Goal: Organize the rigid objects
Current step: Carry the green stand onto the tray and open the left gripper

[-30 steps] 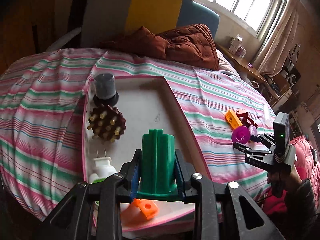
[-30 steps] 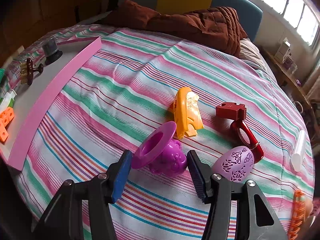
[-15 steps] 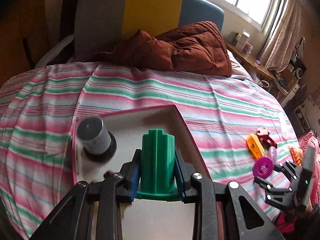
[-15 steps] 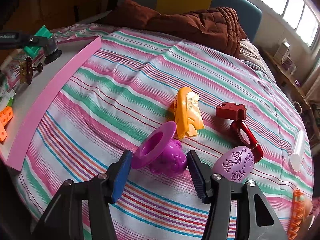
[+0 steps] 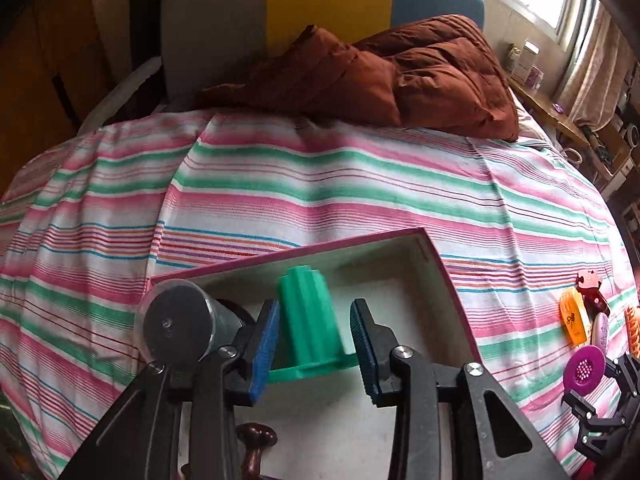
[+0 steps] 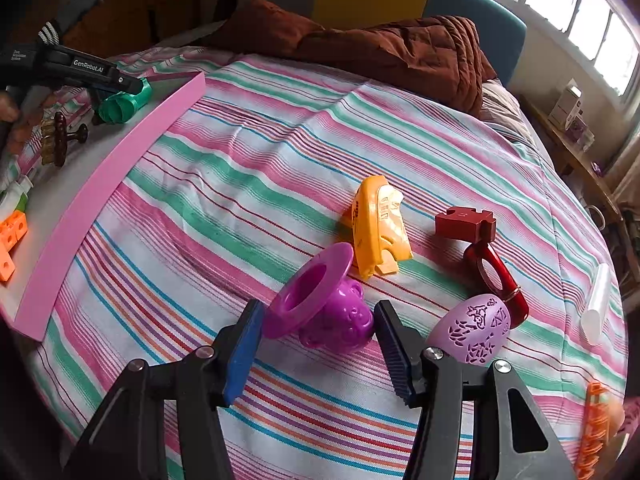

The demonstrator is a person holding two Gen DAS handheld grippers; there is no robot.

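A ribbed green plastic piece with a flat flange at its base stands inside the pink-rimmed tray, in the tray's far end, and it sits between the blue pads of my left gripper. That gripper's jaws have just been opening: I see a gap on each side of the green body, so it is released, not clenched. At ten o'clock from the green piece, just beside it, stands a dark grey cylinder; at seven o'clock, lower in the tray, a dark brown knob shows. I judge the placing step finished here, and the next move calls for lifting the left gripper clear without tipping the green piece or knocking the cylinder. My right gripper rests on the striped bedspread with its jaws spread around a purple flanged toy, the pads not pressing on it; closing on it looks like the following pick. From that toy, a yellow piece lies at one o'clock, a red piece at two, and a lilac egg at three.
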